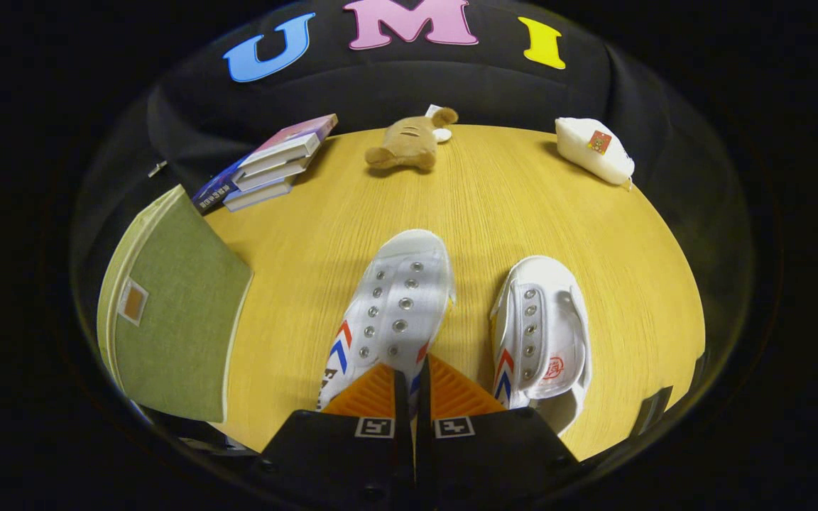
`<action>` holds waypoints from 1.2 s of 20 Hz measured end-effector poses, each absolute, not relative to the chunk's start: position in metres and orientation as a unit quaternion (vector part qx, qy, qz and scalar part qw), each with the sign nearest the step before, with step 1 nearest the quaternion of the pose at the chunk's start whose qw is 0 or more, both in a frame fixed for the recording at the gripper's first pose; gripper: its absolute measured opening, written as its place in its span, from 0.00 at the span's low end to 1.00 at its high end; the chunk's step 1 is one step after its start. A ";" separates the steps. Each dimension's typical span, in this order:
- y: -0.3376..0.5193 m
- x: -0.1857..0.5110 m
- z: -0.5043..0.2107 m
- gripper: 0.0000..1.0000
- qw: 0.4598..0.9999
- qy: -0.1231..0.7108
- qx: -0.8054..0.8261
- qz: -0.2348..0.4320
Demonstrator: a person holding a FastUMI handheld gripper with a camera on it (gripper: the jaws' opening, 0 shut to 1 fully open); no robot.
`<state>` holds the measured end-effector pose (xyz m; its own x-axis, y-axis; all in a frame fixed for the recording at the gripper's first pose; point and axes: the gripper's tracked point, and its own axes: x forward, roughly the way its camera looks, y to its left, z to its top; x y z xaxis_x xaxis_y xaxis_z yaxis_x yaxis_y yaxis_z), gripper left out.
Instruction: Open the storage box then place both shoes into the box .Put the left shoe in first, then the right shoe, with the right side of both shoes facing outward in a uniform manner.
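Gripper [412, 387] pinches the left shoe [389, 305], toe pointing away toward the plush toy [409, 142].

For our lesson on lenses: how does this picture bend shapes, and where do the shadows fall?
Gripper view: the fisheye curves the table edge into a bowed arc; the plush toy and left shoe cast soft shadows on the wood; the orange fingers, nearly closed around the shoe's rear, show sharp ridges; no strong glare.
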<state>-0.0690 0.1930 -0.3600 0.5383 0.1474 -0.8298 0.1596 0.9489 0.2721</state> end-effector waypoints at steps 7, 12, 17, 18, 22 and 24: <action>0.202 -0.058 -0.311 0.06 0.870 0.455 0.190 0.020; 0.216 -0.036 -0.240 0.06 0.887 0.410 0.204 0.052; 0.261 -0.016 -0.164 0.06 0.888 0.388 0.227 0.096; 0.276 -0.014 -0.156 0.06 0.882 0.394 0.238 0.103; 0.338 -0.010 -0.138 0.06 0.850 0.428 0.279 0.133; 0.370 -0.010 -0.135 0.05 0.837 0.441 0.286 0.149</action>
<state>-0.0101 0.3696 -0.1351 0.5664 0.5022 -0.6535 0.0030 0.7917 0.6109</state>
